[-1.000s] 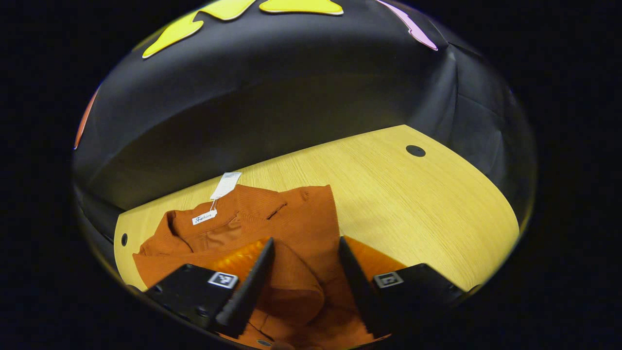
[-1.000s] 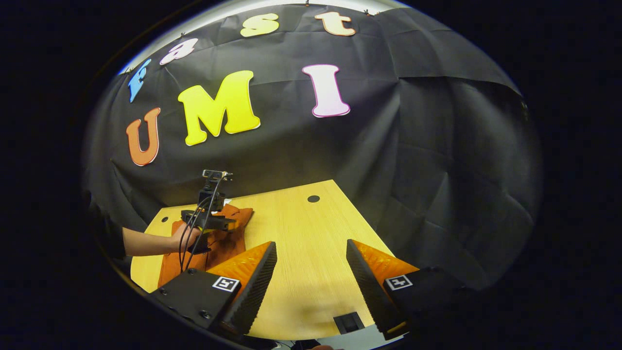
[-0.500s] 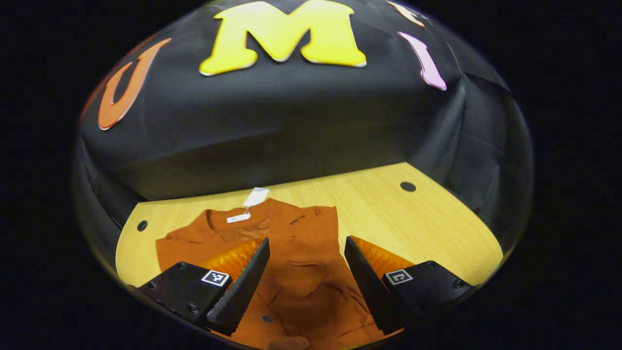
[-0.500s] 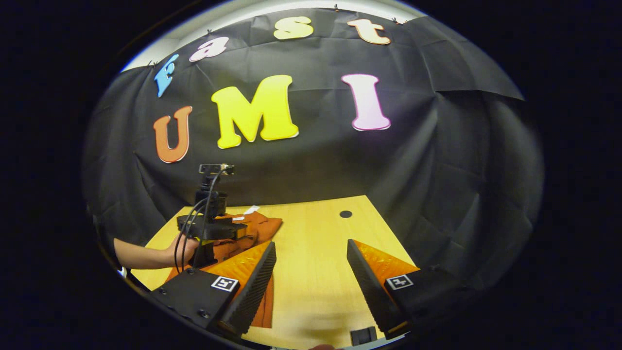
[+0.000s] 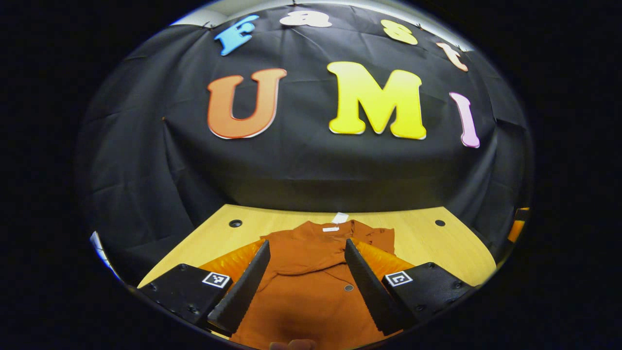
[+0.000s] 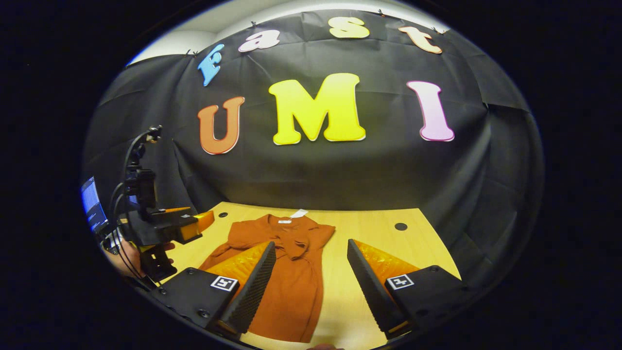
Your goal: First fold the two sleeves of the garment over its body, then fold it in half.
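Looking forward along your left gripper (image 5: pixel 307 287) in the left gripper view, you see its two fingers spread wide with nothing between them, held above the lower body of the rust-orange garment (image 5: pixel 311 272). A dark button (image 5: pixel 348 288) sits on the cloth just inside the right-hand finger. In the right gripper view your right gripper (image 6: pixel 311 287) also stands open and empty, above the wooden table (image 6: pixel 379 233), with the garment's hem lying under and beside its left-hand finger. Farther out, the garment (image 6: pixel 286 272) lies lengthwise on the table, collar toward the booth wall, one sleeve laid over the chest near the collar and cloth bunched along its left edge. To the left in the same view, your left gripper (image 6: pixel 194 226) is held above the table's left edge, apart from the garment, with a hand (image 6: pixel 127 253) below it and cables (image 6: pixel 129 160) rising from its mount. At the collar a small white tag (image 6: pixel 299 213) rests on the table, touching the neckline. Beyond it, a round dark hole (image 6: pixel 401 226) marks the tabletop near the far right corner, and another (image 5: pixel 235 223) the far left.
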A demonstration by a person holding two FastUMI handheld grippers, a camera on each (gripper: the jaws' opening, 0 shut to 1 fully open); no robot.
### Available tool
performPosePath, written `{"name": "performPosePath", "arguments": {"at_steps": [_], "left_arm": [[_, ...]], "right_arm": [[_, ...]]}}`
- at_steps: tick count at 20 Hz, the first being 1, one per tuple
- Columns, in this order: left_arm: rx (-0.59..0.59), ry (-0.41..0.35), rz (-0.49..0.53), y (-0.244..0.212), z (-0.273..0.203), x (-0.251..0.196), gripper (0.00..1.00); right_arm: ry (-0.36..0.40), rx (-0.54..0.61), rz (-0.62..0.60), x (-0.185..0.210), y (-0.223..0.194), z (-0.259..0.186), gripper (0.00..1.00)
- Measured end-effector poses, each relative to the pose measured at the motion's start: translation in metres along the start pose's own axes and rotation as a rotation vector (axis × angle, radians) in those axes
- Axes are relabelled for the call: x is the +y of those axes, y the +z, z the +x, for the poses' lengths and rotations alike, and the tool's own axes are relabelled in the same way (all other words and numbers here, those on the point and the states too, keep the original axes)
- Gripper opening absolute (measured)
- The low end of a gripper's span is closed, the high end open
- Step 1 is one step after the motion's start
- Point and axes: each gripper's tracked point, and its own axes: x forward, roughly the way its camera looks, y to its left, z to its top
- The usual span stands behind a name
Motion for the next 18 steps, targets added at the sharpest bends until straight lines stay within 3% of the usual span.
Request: {"name": "performPosePath", "arguments": {"at_steps": [6, 9, 14, 18], "left_arm": [[-0.012, 0.015, -0.026, -0.008, -0.036, 0.046, 0.99], [0.015, -0.013, -0.019, -0.023, -0.044, 0.058, 0.99], [0.184, -0.081, 0.013, -0.089, -0.053, 0.076, 1.0], [0.376, -0.143, 0.012, -0.164, -0.069, 0.09, 1.0]], "right_arm": [[0.007, 0.014, -0.02, 0.027, -0.013, 0.0, 0.95], [-0.012, 0.037, -0.041, 0.028, -0.025, -0.002, 0.95], [-0.013, 0.196, -0.015, 0.021, -0.089, -0.005, 0.95], [-0.044, 0.37, 0.093, 0.009, -0.163, -0.01, 0.95]]}}
